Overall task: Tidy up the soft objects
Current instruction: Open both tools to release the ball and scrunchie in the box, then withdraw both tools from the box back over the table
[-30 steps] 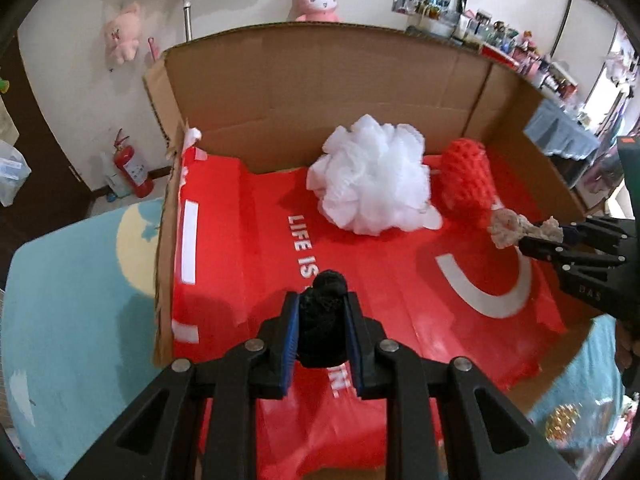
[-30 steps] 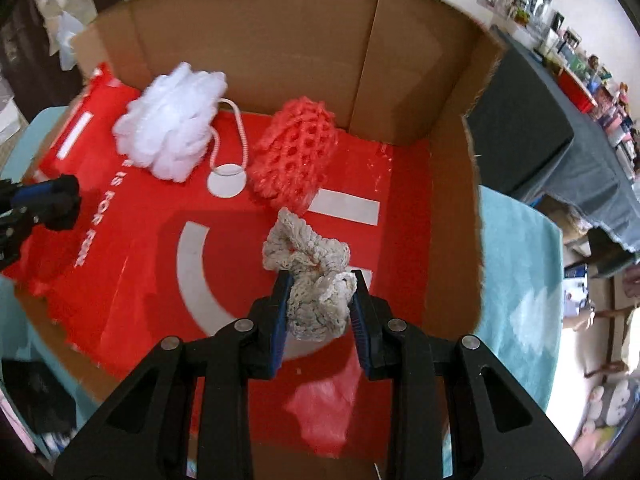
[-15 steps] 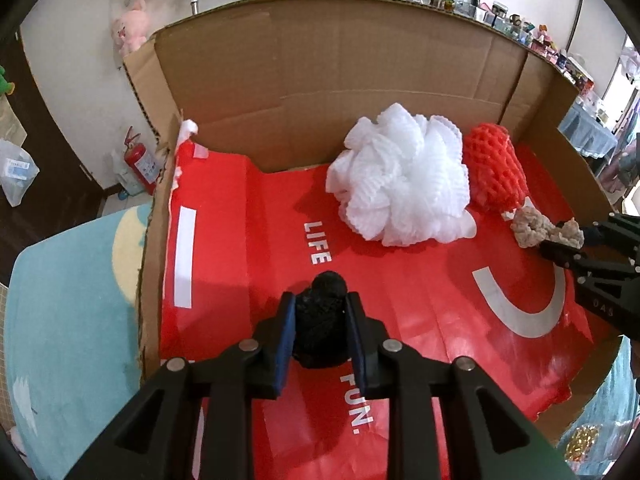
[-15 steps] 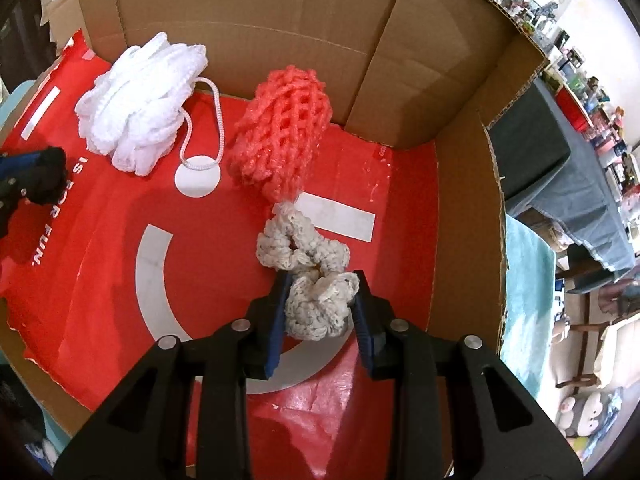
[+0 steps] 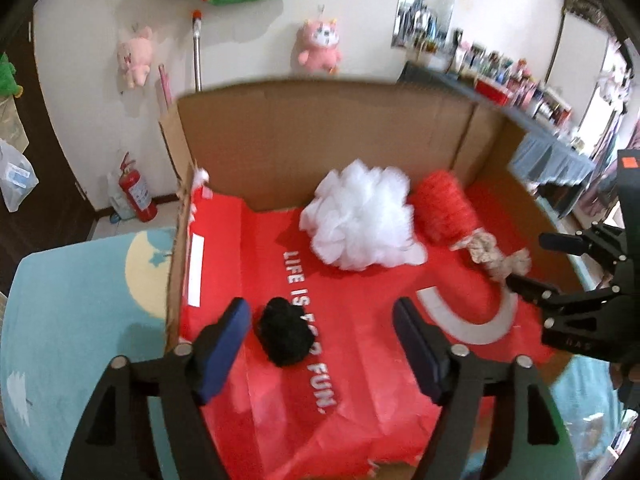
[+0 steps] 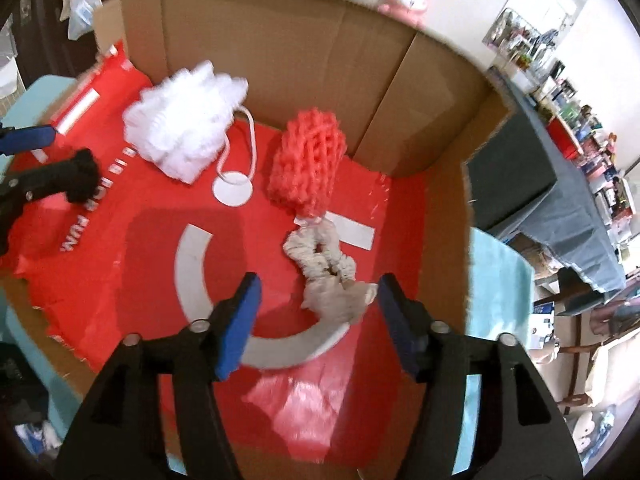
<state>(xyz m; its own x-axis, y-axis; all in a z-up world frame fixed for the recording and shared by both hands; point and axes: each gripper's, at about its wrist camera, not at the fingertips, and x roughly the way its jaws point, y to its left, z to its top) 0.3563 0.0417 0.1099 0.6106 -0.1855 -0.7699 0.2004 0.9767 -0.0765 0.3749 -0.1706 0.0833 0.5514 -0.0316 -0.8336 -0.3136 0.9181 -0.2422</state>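
The left gripper (image 5: 322, 322) is spreading, its pads clear of the black pompom (image 5: 285, 336). The right gripper (image 6: 318, 294) is spreading too, the beige scrunchie (image 6: 326, 276) lying loose between its fingers.

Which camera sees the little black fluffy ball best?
The left wrist view. The black fluffy ball lies whole on the red bag, between the opening jaws of the left gripper, touching neither pad. In the right wrist view it sits small at the left edge, partly hidden by a gripper finger.

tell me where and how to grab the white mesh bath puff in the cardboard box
Grip the fluffy white mesh bath puff across its bunched middle, coming from above: it lies loose on the red plastic sheet, and its thin cord loop would likely slip from the jaws.
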